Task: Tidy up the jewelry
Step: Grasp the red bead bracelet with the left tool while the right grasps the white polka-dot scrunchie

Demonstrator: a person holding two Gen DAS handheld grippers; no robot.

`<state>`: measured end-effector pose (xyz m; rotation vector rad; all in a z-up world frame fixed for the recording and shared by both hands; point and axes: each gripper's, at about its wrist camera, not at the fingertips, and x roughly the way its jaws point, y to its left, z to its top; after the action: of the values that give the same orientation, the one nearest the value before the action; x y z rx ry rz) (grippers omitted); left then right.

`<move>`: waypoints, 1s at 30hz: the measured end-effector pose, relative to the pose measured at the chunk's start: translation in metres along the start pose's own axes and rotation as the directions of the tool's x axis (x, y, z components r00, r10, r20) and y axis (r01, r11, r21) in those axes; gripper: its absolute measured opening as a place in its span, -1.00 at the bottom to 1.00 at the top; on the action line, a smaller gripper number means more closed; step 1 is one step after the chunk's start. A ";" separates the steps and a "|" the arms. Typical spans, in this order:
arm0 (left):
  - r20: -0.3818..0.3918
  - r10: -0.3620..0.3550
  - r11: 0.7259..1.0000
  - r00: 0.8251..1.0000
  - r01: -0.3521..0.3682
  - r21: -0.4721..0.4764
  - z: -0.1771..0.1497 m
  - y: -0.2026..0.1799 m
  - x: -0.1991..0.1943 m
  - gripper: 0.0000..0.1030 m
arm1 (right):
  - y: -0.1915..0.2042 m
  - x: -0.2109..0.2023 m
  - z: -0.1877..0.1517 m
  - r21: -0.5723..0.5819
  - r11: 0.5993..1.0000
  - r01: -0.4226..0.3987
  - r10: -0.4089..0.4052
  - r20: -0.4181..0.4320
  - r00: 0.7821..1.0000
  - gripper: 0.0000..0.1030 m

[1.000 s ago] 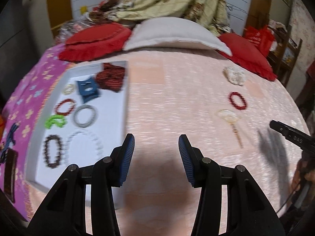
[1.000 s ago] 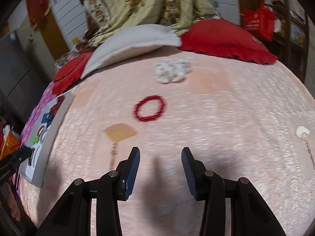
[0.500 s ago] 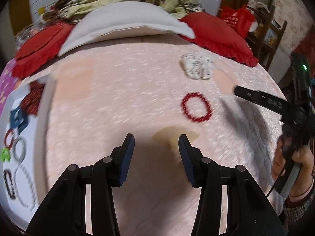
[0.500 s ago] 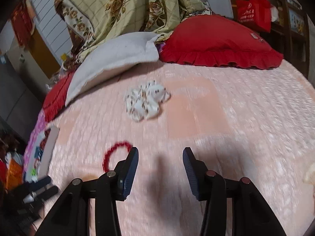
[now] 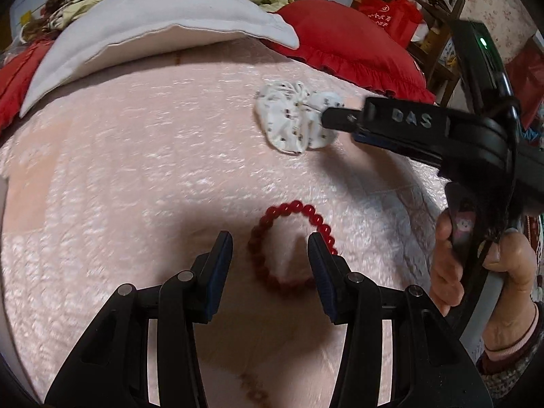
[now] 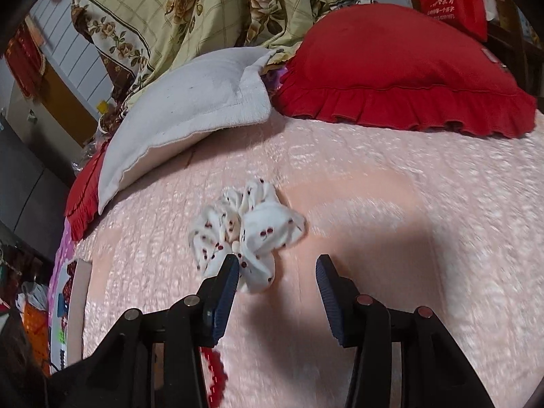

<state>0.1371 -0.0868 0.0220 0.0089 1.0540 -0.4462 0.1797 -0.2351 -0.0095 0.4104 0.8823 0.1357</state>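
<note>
where "das" marks right gripper [image 5: 331,124], red bracelet [image 5: 292,248]

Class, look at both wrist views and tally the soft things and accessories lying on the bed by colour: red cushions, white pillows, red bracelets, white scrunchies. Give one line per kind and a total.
Red cushions: 2
White pillows: 1
Red bracelets: 1
White scrunchies: 1
Total: 5
</note>
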 end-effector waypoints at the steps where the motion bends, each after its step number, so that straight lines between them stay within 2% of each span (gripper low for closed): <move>1: -0.002 0.000 1.000 1.000 0.001 0.002 0.001 -0.001 0.003 -0.13 | 0.001 0.004 0.003 -0.003 1.000 -0.003 0.003 -0.002 1.000 -0.12; 5: 0.020 -0.009 1.000 1.000 0.009 0.013 0.002 -0.004 0.007 -0.13 | 0.005 0.017 0.013 -0.009 1.000 -0.021 0.021 -0.014 1.000 -0.12; 9: 0.037 -0.030 1.000 0.999 0.030 0.003 0.001 -0.002 0.008 -0.13 | 0.001 0.022 0.017 0.043 0.997 -0.064 0.065 -0.012 0.998 -0.12; 11: 0.049 -0.007 1.000 0.999 0.007 0.007 0.000 -0.003 0.008 -0.24 | 0.003 0.027 0.018 0.041 0.997 -0.062 0.063 -0.021 0.998 -0.12; 14: 0.060 0.038 0.999 0.997 -0.039 0.015 -0.008 -0.005 0.003 -0.59 | 0.010 0.032 0.019 0.007 0.999 -0.032 0.032 -0.021 0.999 -0.12; 15: 0.054 0.037 0.999 0.998 -0.038 0.011 -0.008 -0.005 0.003 -0.80 | 0.014 0.033 0.019 -0.014 1.000 -0.016 0.016 -0.019 1.000 -0.12; 16: 0.046 0.027 1.000 0.999 -0.028 0.003 -0.008 -0.004 0.003 -0.84 | 0.016 0.034 0.019 -0.028 1.000 -0.007 0.007 -0.021 1.000 -0.13; 17: 0.039 0.011 1.000 0.999 -0.011 -0.012 -0.009 -0.003 0.002 -0.85 | 0.020 0.036 0.019 -0.053 0.999 0.005 -0.006 -0.027 1.000 -0.23; 18: 0.031 -0.006 0.999 0.999 0.007 -0.031 -0.010 -0.001 0.001 -0.85 | 0.023 0.037 0.019 -0.068 0.998 0.010 -0.013 -0.038 0.999 -0.59; 19: 0.025 -0.020 0.999 0.999 0.022 -0.049 -0.012 0.001 -0.001 -0.85 | 0.023 0.039 0.018 -0.066 0.998 0.001 -0.005 -0.060 0.998 -0.76; 22: 0.020 -0.041 0.996 0.999 0.043 -0.079 -0.020 0.005 -0.011 -0.85 | 0.018 0.031 0.013 -0.033 0.999 -0.023 0.021 -0.066 0.998 -0.81; 30: 0.074 -0.052 0.995 0.996 0.058 -0.079 -0.043 0.006 -0.065 -0.85 | 0.018 -0.024 -0.019 -0.056 0.998 0.004 -0.004 0.000 1.000 -0.82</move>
<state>0.0760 -0.0493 0.0533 -0.1080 1.0029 -0.4499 0.1507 -0.2195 0.0045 0.3567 0.8774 0.1565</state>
